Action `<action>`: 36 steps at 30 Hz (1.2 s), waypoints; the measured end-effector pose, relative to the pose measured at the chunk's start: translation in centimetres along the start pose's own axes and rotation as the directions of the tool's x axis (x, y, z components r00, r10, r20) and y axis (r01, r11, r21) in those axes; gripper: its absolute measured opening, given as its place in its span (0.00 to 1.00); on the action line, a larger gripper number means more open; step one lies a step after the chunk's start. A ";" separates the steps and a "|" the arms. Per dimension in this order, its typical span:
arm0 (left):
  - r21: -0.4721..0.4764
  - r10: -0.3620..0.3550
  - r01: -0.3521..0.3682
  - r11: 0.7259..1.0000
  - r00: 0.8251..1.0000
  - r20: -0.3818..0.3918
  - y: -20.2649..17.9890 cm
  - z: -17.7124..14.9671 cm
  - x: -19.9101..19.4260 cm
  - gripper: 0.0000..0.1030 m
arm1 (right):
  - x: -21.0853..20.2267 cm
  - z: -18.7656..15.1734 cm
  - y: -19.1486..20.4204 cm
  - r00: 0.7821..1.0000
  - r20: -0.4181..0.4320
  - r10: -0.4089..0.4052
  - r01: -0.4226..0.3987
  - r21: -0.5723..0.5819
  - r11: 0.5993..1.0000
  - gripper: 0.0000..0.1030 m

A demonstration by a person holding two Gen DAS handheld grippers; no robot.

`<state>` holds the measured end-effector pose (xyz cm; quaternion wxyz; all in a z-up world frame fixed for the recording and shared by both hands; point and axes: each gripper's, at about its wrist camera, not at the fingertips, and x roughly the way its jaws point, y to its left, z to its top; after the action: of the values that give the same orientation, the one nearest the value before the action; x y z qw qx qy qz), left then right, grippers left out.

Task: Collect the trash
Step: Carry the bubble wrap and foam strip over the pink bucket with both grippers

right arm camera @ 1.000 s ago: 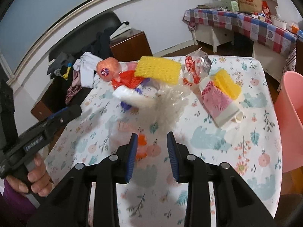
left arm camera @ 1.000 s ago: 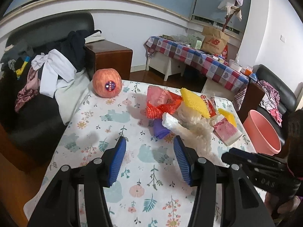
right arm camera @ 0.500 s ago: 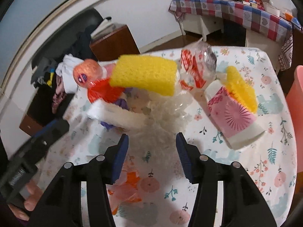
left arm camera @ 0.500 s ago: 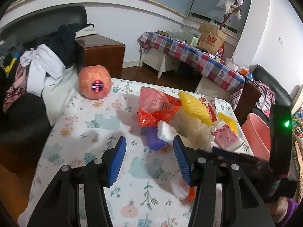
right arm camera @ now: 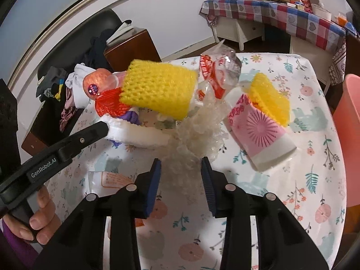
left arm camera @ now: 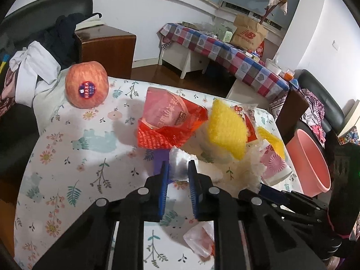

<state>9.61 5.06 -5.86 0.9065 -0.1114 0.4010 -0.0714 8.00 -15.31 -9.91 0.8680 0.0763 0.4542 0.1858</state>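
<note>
Left tool [left arm camera: 177,175]: jaws just closed narrow onto the white foam piece [left arm camera: 180,162], pads pressing its end.
Right tool [right arm camera: 181,175]: jaws just narrowing around the clear crinkled plastic wad [right arm camera: 198,135]; contact unclear.
Writing: "GenRobot.AI" along the left tool's arm; "new balance" on the brown paper bag [left arm camera: 248,33], far beyond.
Apple [left arm camera: 86,87]: purple sticker, unreadable, far left of left tool.
Trash: piled on the surface [left arm camera: 90,157], ahead of both tools.

Both cameras ride on the handheld tools and look steeply down along the fingers, close over the floral worktop [left arm camera: 67,157]. The left view faces the trash heap [left arm camera: 202,139] from its apple side, the right from nearer the pink bin [right arm camera: 351,121]; both share the heap.
</note>
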 end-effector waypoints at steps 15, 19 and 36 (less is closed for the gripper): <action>0.055 0.029 -0.037 0.998 0.988 0.149 -2.7 -0.3 -7.3 0.13 | -5.6 -1.3 -1.2 0.994 0.103 0.032 -0.030 -0.024 0.999 0.36; 0.063 0.028 -0.041 0.997 0.980 0.198 -3.7 0.1 -9.2 0.13 | -7.4 -1.2 -1.6 0.988 0.151 0.016 -0.013 -0.024 1.000 0.36; 0.148 -0.064 0.028 0.989 0.968 0.242 -12.0 2.4 -9.1 0.13 | -13.4 -0.4 -6.5 0.925 0.329 -0.190 0.191 0.031 0.981 0.36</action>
<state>4.83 -4.19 5.32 0.9529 -0.0635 0.2769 -0.1067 2.33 -26.53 -1.90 0.9458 0.0615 0.3072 0.0855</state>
